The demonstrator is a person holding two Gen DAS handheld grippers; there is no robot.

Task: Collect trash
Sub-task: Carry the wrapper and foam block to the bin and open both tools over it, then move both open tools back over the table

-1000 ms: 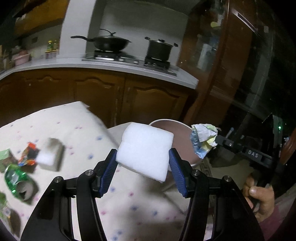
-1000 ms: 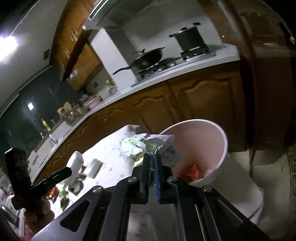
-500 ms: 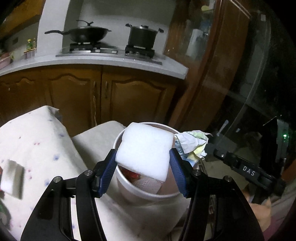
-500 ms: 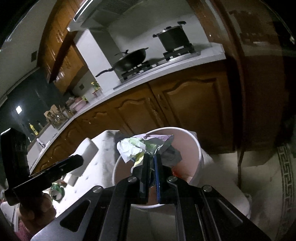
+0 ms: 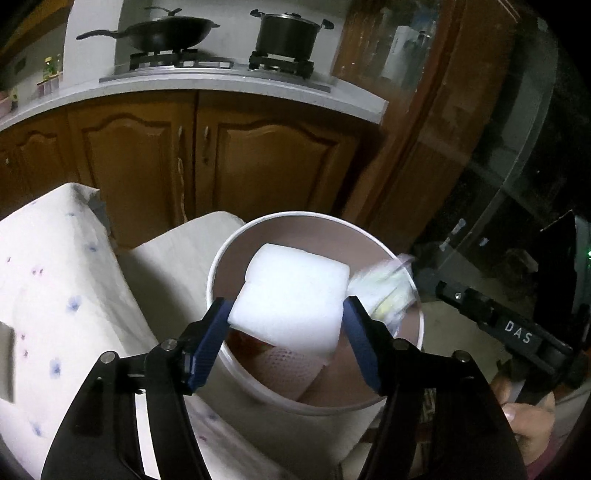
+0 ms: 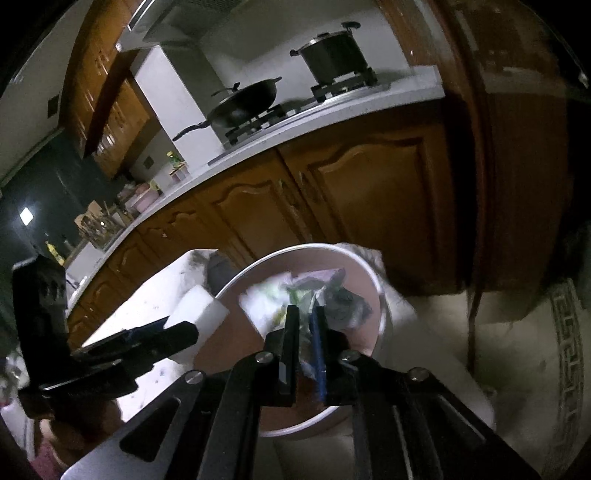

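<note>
A white foam block (image 5: 291,295) hangs over the mouth of the white bin (image 5: 295,215). My left gripper (image 5: 286,310) holds it: the blue pads still touch both of its sides while the jaws are opening. In the right wrist view the same block (image 6: 199,306) and the left gripper (image 6: 177,328) sit at the bin's left rim (image 6: 295,246). My right gripper (image 6: 305,314) is over the bin, its jaws opening. The crumpled paper wad (image 6: 269,302) is blurred just ahead of the fingertips, and a scrap of it still lies in the gap. The wad (image 5: 384,291) also looks blurred from the left.
The bin stands beside a table with a spotted white cloth (image 5: 55,295) and holds a netted foam sleeve (image 5: 291,365). Wooden cabinets (image 5: 258,166) run behind, with a wok (image 5: 166,33) and pot (image 5: 288,33) above. A hand (image 5: 528,424) grips the right tool. A patterned rug (image 6: 569,350) lies to the right.
Both grippers moved from beside the table to over the bin and sank lower. The right jaws have parted a little, and the paper wad, sharp before, is blurred now.
</note>
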